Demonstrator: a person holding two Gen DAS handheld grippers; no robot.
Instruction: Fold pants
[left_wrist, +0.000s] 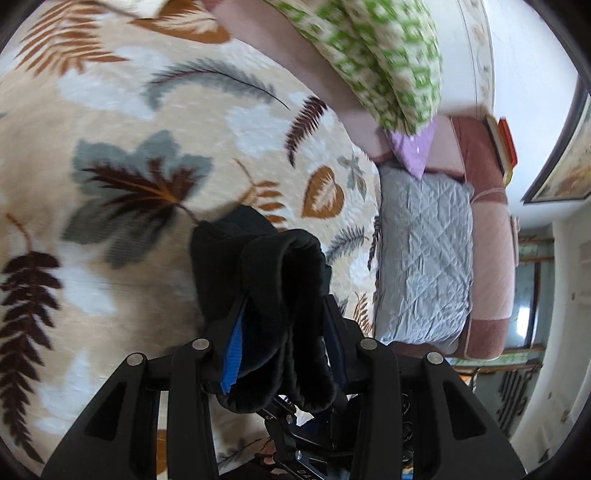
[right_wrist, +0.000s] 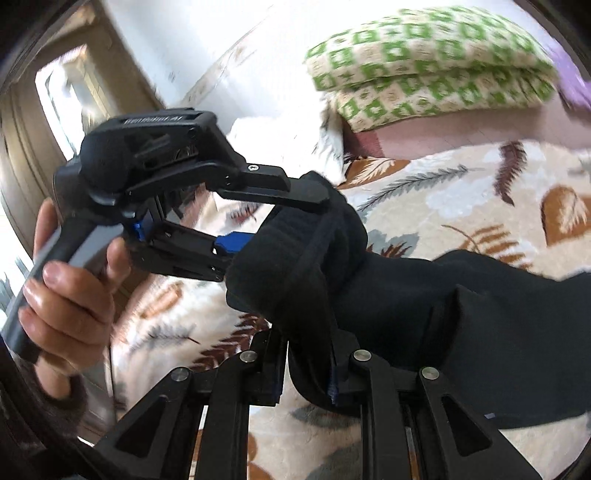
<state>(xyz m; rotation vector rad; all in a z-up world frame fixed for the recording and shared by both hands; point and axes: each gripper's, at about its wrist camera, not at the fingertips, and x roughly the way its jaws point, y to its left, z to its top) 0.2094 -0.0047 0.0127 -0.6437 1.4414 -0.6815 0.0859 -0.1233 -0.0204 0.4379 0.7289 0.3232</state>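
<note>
Black fleece pants (left_wrist: 280, 295), bunched into thick rolled folds, pinched between the two fingers of the left gripper (left_wrist: 282, 325); blue pad of one finger (left_wrist: 231, 354) showing along the cloth's left edge. Same garment, in the right wrist view, clamped in the right gripper (right_wrist: 308, 369), jaws closed tight on a fold, with the rest of the pants (right_wrist: 498, 332) trailing off to the right as a broad dark sheet. Both tongs gripping the same bundle, close together, the bundle raised off the bedding rather than lying flat on it.

Left gripper (right_wrist: 280, 221) visible from the side in the right wrist view, upper finger on top of the cloth, blue-tipped lower finger beneath, cloth wedged between. Bare left hand (right_wrist: 70, 291) wrapped round the grey handle, dark sleeve at the wrist.

Under the pants, a cream plush blanket printed with brown and grey leaves and feathers (left_wrist: 129, 129). Beyond it a green-and-cream patterned pillow (left_wrist: 388, 55), blurred, resting on a pink surface, with a small lilac cloth (left_wrist: 413, 147) just below it. To the right, a grey quilted cover (left_wrist: 424, 251) framed by pink quilted upholstery (left_wrist: 491, 258). Framed picture (left_wrist: 565, 166) on the white wall at far right.
</note>
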